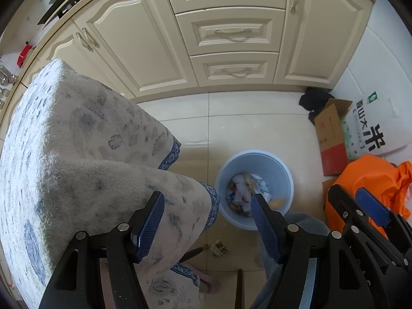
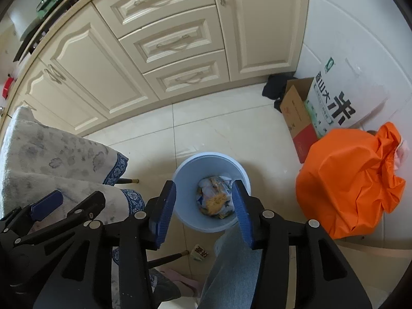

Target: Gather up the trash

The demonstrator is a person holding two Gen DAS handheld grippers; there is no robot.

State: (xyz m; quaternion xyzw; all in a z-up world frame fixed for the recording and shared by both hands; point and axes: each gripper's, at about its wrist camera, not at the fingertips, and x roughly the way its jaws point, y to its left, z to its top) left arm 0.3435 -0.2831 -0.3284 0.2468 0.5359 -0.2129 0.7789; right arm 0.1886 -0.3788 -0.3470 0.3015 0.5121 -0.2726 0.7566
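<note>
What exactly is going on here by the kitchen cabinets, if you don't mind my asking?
A person is collecting trash with a handheld gripper in each hand. Both the left gripper and the right gripper point down over a light blue bin on the tiled floor, jaws open with nothing between them. The bin already holds wrappers and scraps. One small packet lies on the floor beside it.

We see the trash bin (image 2: 211, 193) on the floor before the cabinets (image 2: 159, 46), trash (image 2: 215, 200) in it; a cloth-covered table (image 2: 61, 154) left, a bag (image 2: 352, 185) right.
</note>
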